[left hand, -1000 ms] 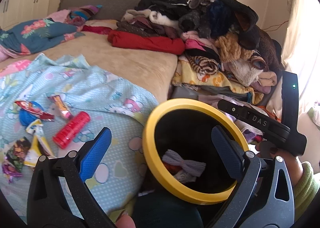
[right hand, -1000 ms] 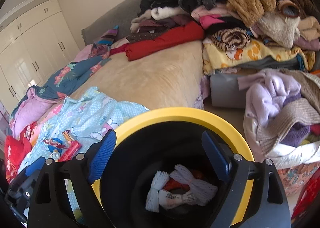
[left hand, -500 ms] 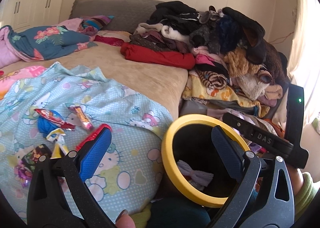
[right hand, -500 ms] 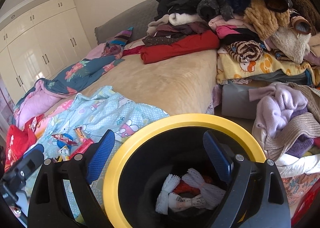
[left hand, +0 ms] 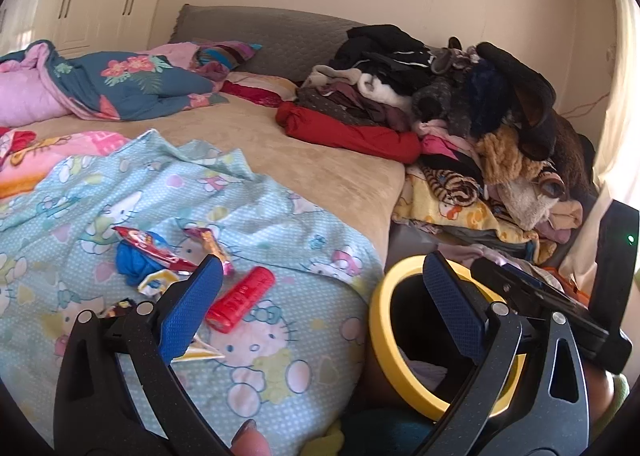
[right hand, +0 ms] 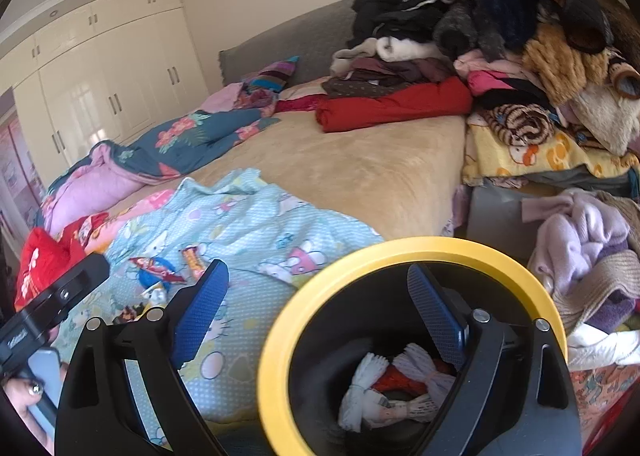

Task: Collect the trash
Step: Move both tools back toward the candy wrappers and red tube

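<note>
While both grippers hang empty with their blue pads spread wide, the trash lies scattered on a pale blue cartoon-print sheet (left hand: 248,215) at the near end of the bed (left hand: 328,159). A red ribbed tube (left hand: 241,299) lies tilted, nearest the bed's corner. Just beside it sit a pink and orange wrapper (left hand: 208,242), a red wrapper (left hand: 152,246) resting on a crumpled blue scrap (left hand: 134,266), and a white and yellow wrapper (left hand: 156,282). A dark wrapper (left hand: 118,306) is partly hidden behind the left gripper (left hand: 320,310), whose left pad overlaps the pile.

The bin (right hand: 280,320) has a yellow rim and black inside, and stands off the bed's corner, below the sheet's edge. In it lie white fanned paper pieces (right hand: 370,376) around something red. The right gripper (right hand: 316,316) hovers over the bin's mouth, its right pad inside the rim in the right wrist view, its left pad over the sheet.

Bare tan blanket stretches beyond the sheet toward the headboard. A tall heap of clothes (left hand: 460,103) crowds the bed's right side, and more clothes (right hand: 584,240) sit close to the right of the bin. A floral quilt (left hand: 120,83) bounds the far left.
</note>
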`<state>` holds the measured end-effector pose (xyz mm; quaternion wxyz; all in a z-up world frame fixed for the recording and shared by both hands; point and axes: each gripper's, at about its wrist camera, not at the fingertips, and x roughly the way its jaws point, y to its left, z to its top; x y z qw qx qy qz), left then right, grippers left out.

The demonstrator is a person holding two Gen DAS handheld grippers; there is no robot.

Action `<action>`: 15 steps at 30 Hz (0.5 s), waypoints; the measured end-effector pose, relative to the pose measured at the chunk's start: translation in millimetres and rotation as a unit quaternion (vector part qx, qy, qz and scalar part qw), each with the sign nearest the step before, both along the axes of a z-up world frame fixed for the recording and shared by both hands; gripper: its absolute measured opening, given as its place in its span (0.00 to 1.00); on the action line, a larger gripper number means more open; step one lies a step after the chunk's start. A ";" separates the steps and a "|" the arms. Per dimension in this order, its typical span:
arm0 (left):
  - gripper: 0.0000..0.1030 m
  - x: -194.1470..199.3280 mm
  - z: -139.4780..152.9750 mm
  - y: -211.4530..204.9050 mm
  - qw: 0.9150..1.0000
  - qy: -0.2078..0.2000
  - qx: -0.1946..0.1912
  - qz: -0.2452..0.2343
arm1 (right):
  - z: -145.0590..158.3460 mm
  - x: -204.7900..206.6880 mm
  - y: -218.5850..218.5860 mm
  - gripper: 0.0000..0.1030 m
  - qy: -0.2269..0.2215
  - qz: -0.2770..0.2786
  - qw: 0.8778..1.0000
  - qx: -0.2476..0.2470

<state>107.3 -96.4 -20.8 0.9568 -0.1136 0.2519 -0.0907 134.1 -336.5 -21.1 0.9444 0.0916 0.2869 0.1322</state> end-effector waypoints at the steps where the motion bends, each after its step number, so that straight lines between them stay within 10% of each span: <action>1: 0.89 0.4 0.5 2.4 1.000 0.000 -0.001 0.004 | 0.7 -0.7 4.9 0.86 -0.002 0.005 1.000 -0.003; 15: 0.89 2.9 1.8 53.3 0.998 -0.003 -0.018 0.055 | 3.7 -4.7 63.6 0.87 -0.003 0.054 0.998 -0.025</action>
